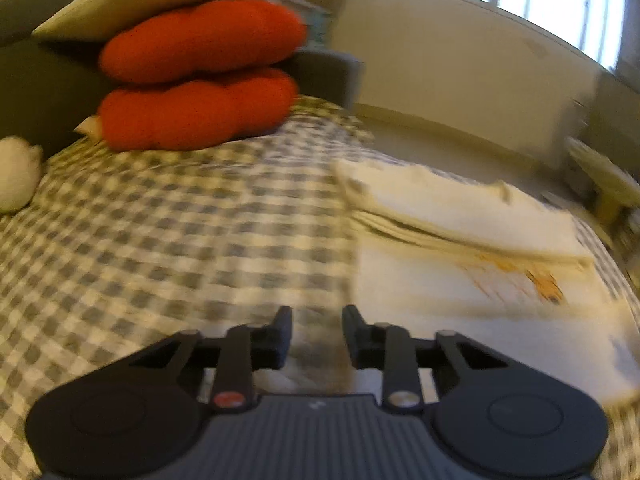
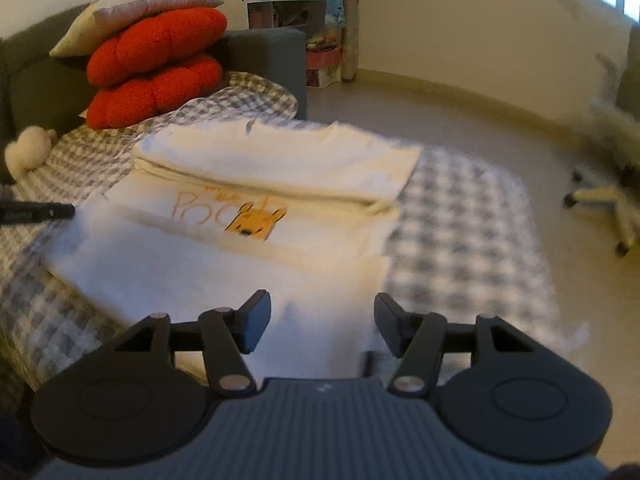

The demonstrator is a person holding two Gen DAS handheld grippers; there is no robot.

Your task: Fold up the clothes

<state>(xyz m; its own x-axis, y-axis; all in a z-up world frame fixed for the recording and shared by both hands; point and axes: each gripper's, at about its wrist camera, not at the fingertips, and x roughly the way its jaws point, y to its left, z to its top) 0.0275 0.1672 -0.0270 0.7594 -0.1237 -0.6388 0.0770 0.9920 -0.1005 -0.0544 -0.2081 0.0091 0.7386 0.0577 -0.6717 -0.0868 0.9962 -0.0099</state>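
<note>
Far left: two red cushions (image 2: 154, 68) stacked against the sofa back. Left hand-held gripper (image 1: 317, 334) low over the checked cover (image 1: 160, 220), jaws slightly apart, gripping nothing, just beside the shirt's left edge. Centre: white shirt (image 2: 256, 184) flat on the cover, top part already folded down across the print (orange lettering half hidden). Right hand-held gripper (image 2: 322, 326) wide open, empty, above the near hem. Judged roughly midway: one fold made, lower half and sides probably left to fold.
</note>
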